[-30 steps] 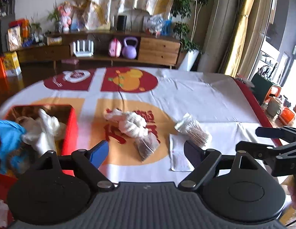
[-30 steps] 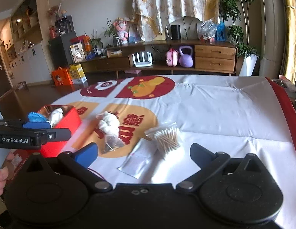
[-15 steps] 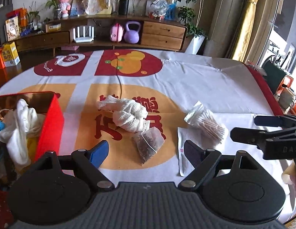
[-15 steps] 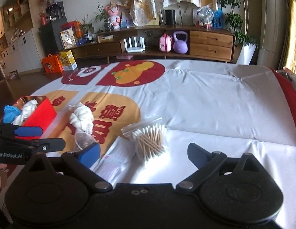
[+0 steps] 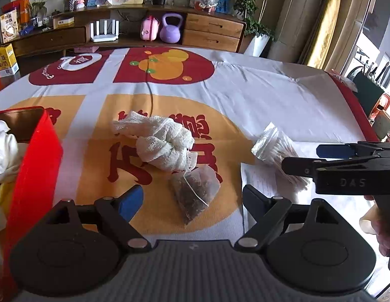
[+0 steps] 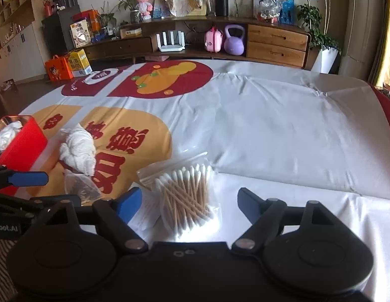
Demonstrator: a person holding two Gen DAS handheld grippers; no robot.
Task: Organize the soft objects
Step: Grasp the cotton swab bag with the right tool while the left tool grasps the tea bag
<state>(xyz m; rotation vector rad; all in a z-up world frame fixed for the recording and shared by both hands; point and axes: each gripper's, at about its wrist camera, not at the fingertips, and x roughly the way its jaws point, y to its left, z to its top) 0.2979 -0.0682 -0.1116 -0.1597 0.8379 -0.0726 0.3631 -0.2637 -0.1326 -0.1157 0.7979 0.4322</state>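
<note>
A knotted white gauze cloth [image 5: 162, 142] lies on the tablecloth, with a tea bag [image 5: 195, 191] just in front of it. My left gripper [image 5: 192, 200] is open and empty, its fingers on either side of the tea bag. A clear bag of cotton swabs [image 6: 186, 197] lies between the fingers of my open, empty right gripper [image 6: 188, 203]. The swab bag [image 5: 277, 151] also shows in the left wrist view, partly hidden behind the right gripper [image 5: 305, 159]. The gauze [image 6: 79, 149] and tea bag [image 6: 79, 186] show at the left of the right wrist view.
A red box [image 5: 34, 166] holding white cloth stands at the left; it also shows in the right wrist view [image 6: 21, 148]. A white paper sheet [image 5: 260, 181] lies under the swab bag. The table's red edge [image 5: 355, 108] runs along the right. A sideboard [image 6: 275, 40] stands beyond.
Both grippers have moved forward and down toward the table. The tea bag now sits between my left fingers and the swab bag between my right fingers. The red box has slid to the left edge.
</note>
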